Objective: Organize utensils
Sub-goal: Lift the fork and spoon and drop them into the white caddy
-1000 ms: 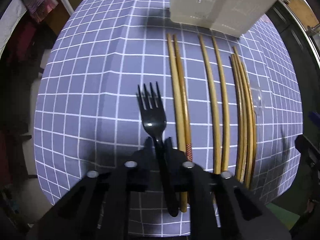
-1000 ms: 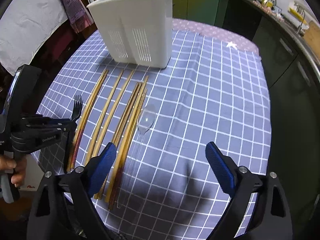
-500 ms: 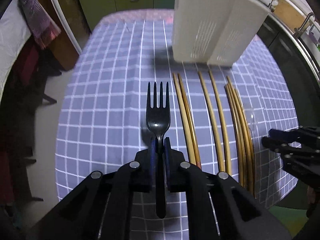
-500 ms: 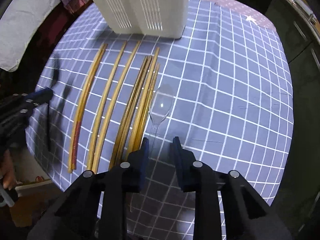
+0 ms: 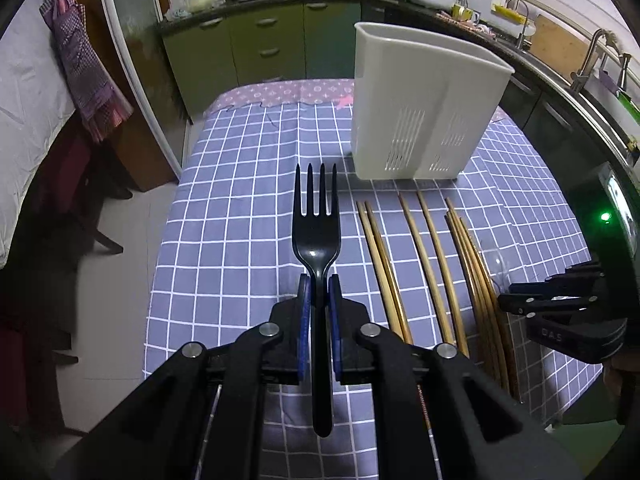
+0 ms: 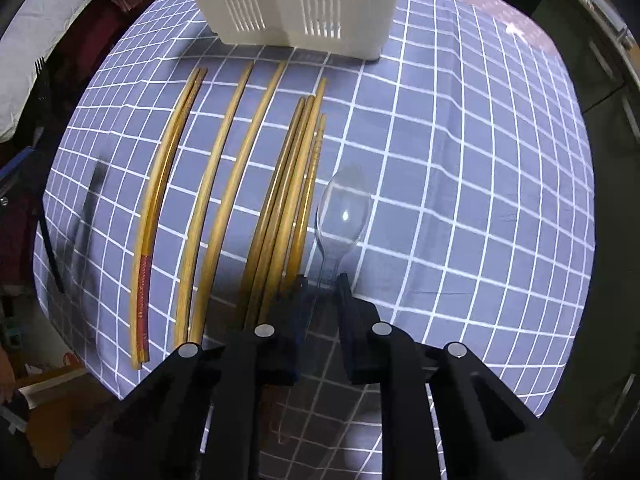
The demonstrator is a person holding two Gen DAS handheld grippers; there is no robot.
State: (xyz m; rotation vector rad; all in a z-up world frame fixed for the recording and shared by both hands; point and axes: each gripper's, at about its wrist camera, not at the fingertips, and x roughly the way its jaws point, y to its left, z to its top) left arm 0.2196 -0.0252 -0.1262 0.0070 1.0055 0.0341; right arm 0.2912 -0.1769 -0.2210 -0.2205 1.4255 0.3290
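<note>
Two grabs underway: the left gripper [image 5: 318, 296], clamped on the black fork [image 5: 316, 236], has lifted it toward the white caddy [image 5: 424, 112]; the right gripper [image 6: 320, 284] is closing around the clear spoon [image 6: 342, 212], flat beside the chopsticks [image 6: 280, 200].

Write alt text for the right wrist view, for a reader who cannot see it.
The right gripper points down at a clear plastic spoon, its jaws closing around the handle. The spoon lies on a checked tablecloth beside rows of wooden chopsticks, with a white utensil holder beyond.
</note>
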